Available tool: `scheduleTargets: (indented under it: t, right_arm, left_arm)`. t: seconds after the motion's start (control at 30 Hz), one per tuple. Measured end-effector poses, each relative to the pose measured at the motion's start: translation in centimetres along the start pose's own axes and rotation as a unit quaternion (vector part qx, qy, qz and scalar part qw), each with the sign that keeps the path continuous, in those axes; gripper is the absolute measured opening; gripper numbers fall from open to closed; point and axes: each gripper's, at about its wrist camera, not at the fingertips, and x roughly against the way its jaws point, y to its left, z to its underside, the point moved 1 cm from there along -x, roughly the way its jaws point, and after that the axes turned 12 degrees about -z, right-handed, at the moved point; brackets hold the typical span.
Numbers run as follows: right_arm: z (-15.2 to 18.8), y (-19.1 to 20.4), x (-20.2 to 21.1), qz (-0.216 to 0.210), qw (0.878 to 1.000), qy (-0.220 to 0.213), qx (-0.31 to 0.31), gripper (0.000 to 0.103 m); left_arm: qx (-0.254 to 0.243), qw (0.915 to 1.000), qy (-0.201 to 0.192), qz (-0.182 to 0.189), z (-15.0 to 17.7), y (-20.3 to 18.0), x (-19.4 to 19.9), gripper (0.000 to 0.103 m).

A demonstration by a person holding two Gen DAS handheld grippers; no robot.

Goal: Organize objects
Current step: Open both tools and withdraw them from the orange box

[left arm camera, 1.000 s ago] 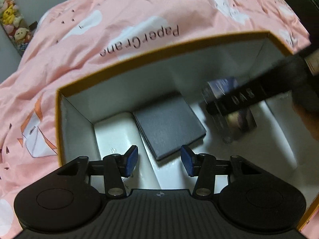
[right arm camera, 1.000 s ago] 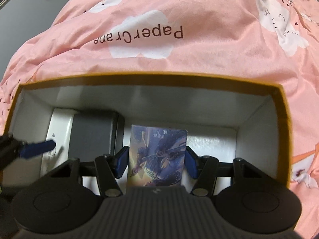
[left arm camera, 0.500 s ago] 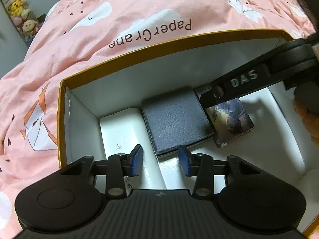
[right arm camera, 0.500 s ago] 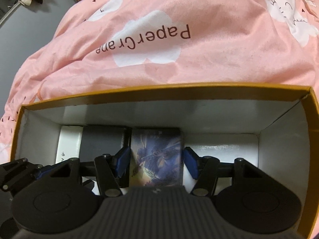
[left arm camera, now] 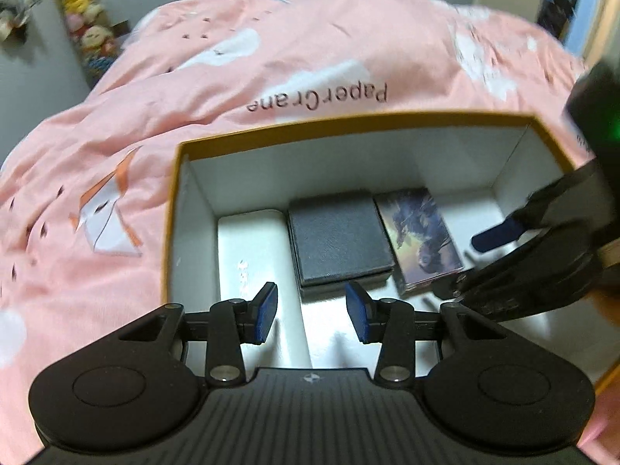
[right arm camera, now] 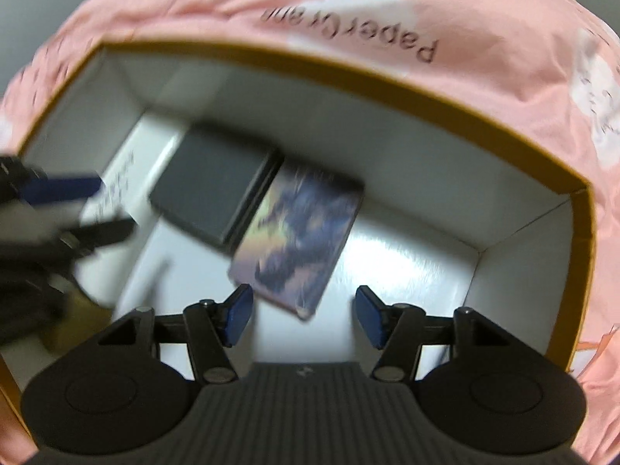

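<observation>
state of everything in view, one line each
box: open, no lid on
white case: flat in box, leftmost
black case: flat, middle
picture card box: flat, rightmost, released
left hand-held gripper: open, holding nothing
right hand-held gripper: open, holding nothing

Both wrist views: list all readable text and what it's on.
"PaperCrane", upside down, on the pink bedcover, in both views.
Small dark print on the white box inside the cardboard box: too blurred to read.
Illustrated card pack: picture only, no legible text.
Black case: no text visible.
</observation>
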Motion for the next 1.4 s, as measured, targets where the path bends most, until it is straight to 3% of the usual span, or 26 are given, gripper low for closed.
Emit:
scheduleTargets:
  t: [0.1,0.3,0.47,0.7,0.87,1.07,1.3,1.4]
  right_arm:
    - [0.0,0.4,-0.7,0.016,0.999,0.016,0.036,0.052]
    - [-0.3,1.3,-1.6,0.004,0.995,0.024,0.093,0.042]
    - [-0.1,2.0,-1.9,0.014,0.992,0.021,0.125,0.042]
    - [0.0,1.8,-1.2,0.024,0.993,0.015,0.112,0.041]
    - [1.4,3.3,2.2,0.045,0.992,-0.019,0.117,0.042]
    - [3.8,5.8,7.7,0.025,0.992,-0.089,0.084,0.051]
    - [10.0,8.8,11.9,-0.016,0.987,-0.156,0.037,0.054]
    - [13.4,9.1,12.8,-0.007,0.984,-0.176,0.017,0.054]
  left_arm:
    - [0.032,0.9994,-0.008,-0.004,0.8,0.2,1.3,0.049]
    - [0.073,0.997,-0.026,-0.002,2.2,0.7,3.8,0.049]
    - [0.098,0.9945,-0.036,0.001,3.8,0.7,5.3,0.049]
    - [0.114,0.9925,-0.039,0.019,5.1,0.7,6.8,0.049]
    - [0.119,0.9906,-0.061,0.03,6.0,0.9,9.1,0.049]
    - [0.106,0.9884,-0.101,0.037,7.5,0.8,12.7,0.049]
    - [0.085,0.9879,-0.123,0.042,10.1,0.5,15.6,0.049]
    - [0.092,0.9869,-0.118,0.06,11.5,0.9,16.4,0.049]
